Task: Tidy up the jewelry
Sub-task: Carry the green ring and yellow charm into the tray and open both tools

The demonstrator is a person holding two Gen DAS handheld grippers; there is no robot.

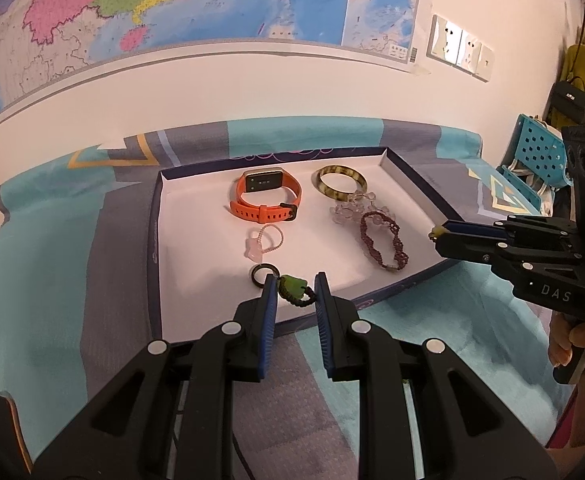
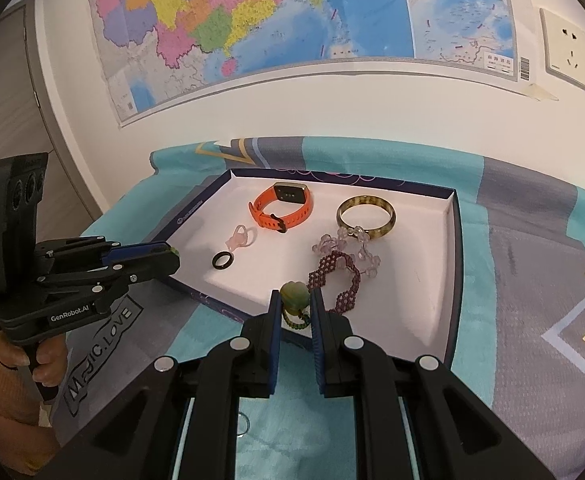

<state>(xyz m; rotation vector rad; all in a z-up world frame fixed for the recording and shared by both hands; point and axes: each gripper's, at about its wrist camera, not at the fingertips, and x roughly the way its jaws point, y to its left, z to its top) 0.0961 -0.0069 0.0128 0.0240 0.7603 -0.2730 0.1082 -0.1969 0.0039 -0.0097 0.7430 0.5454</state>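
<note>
Left wrist view: a teal and grey cloth (image 1: 52, 280) is seen covering the surface, and on it a shallow white tray (image 1: 154, 240) with a dark rim is laid. Inside the tray, an orange watch (image 1: 266, 196) and an amber bangle (image 1: 340, 184) are placed toward the far side. A purple beaded bracelet (image 1: 382, 242) lies nearer on the right and a black ring (image 1: 261, 273) nearer on the left. Bare white floor is left between these two, just ahead of both tools and below them. It is judged to be the spot any set-down would turn on.

The left gripper (image 1: 294, 280) is nearly closed over the tray's near edge, beside the black ring, and a green pendant (image 1: 291, 285) on a dark cord is clamped in it. The right gripper (image 2: 294, 300) is likewise clenched on a green bead charm (image 2: 293, 296), which is held at the near rim, just beside the purple bracelet.
</note>
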